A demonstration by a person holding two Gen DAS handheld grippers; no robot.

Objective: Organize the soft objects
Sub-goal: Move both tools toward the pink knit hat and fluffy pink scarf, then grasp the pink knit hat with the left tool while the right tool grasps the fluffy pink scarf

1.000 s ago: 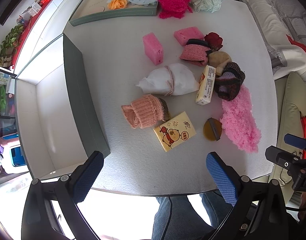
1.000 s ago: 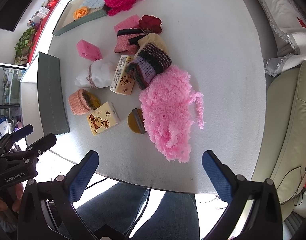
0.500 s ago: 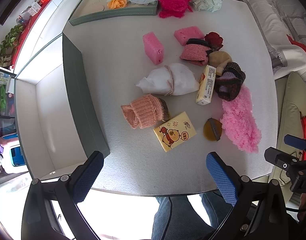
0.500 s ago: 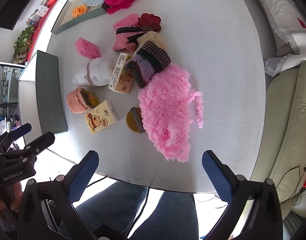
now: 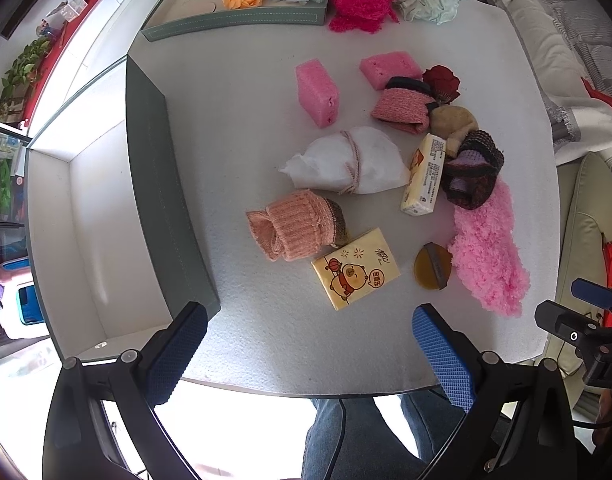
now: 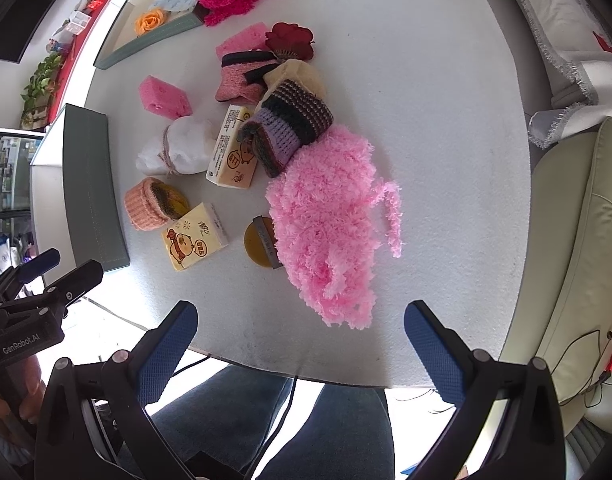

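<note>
White bench [image 5: 246, 112], sofa along its right edge. Left gripper [image 5: 306, 354] and right gripper [image 6: 302, 344] hover at the near rim, jaws spread wide, holding nothing. Fluffy pink cloth [image 6: 330, 216] lies just ahead of the right jaws, long axis running away and left; right hand nearer. Empty grey box [image 5: 154, 184] sits left.

"GenRobot.AI" in white letters on black body of left gripper [image 6: 24, 342], seen in right wrist view. Yellow tissue pack [image 5: 355, 274] on counter: cartoon bear, red speech bubble, Chinese characters too small to read. Second yellow tissue pack [image 6: 233, 148]: fine print on side, illegible. Letter "D" partly visible on right gripper body [image 5: 604, 364].
</note>
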